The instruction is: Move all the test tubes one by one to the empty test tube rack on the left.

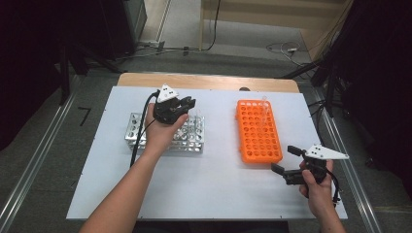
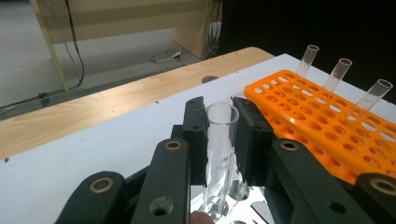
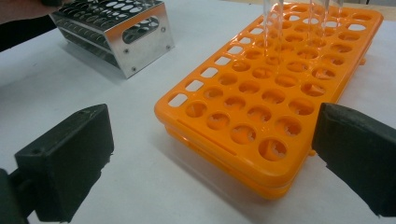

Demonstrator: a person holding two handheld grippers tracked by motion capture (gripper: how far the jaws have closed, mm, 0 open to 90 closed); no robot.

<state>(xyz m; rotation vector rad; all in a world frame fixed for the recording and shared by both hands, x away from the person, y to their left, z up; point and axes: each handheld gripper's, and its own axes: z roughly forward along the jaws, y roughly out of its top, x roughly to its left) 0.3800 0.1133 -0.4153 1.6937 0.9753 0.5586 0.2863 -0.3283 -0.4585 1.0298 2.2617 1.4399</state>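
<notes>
My left gripper [image 1: 187,104] hangs over the metal tube rack [image 1: 136,127] at the table's left. In the left gripper view its black jaws are shut on a clear glass test tube [image 2: 221,140], whose lower end still sits among the rack's holes. The orange tube rack [image 1: 258,131] lies right of centre; three clear tubes [image 2: 337,74] stand along its far side. My right gripper [image 1: 285,159] rests near the table's front right, just below the orange rack [image 3: 261,102], its jaws wide apart with nothing between them.
The white table top [image 1: 214,179] is bordered by a wooden strip [image 1: 209,81] at the back. A black cable [image 1: 141,128] trails from the left gripper along the forearm. Cables lie on the floor behind the table. The metal rack [image 3: 116,32] holds several more tubes.
</notes>
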